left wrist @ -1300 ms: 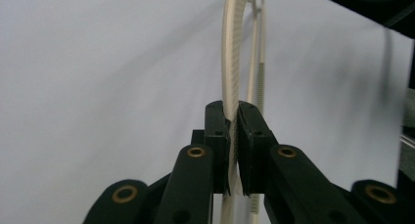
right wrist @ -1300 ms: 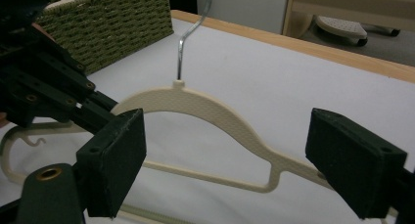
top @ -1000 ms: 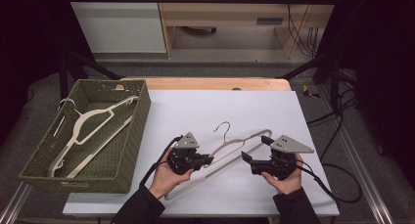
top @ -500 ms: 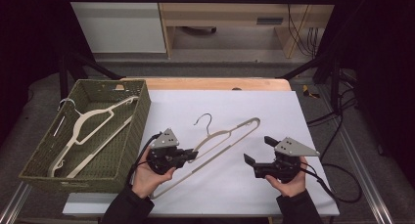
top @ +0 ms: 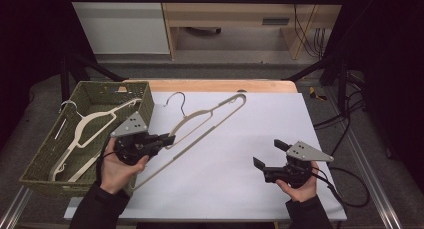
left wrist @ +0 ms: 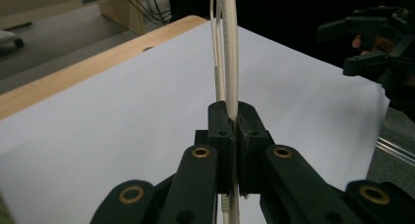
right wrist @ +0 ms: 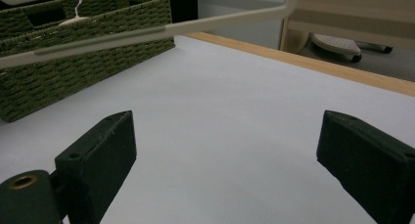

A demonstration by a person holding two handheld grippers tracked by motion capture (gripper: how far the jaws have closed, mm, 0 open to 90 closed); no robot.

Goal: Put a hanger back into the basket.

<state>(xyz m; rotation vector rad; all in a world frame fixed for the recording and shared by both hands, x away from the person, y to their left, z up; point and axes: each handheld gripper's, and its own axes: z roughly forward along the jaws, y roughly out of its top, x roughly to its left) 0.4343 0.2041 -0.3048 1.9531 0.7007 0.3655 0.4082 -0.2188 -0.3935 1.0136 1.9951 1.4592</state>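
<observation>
Your cream-white hanger (top: 210, 116), your black grippers, left (top: 167, 139) and right (top: 266, 154), each with a grey plate, olive-green woven basket (top: 47, 151), white table sheet (top: 240, 154), pale wooden table edge (top: 215, 85).
</observation>
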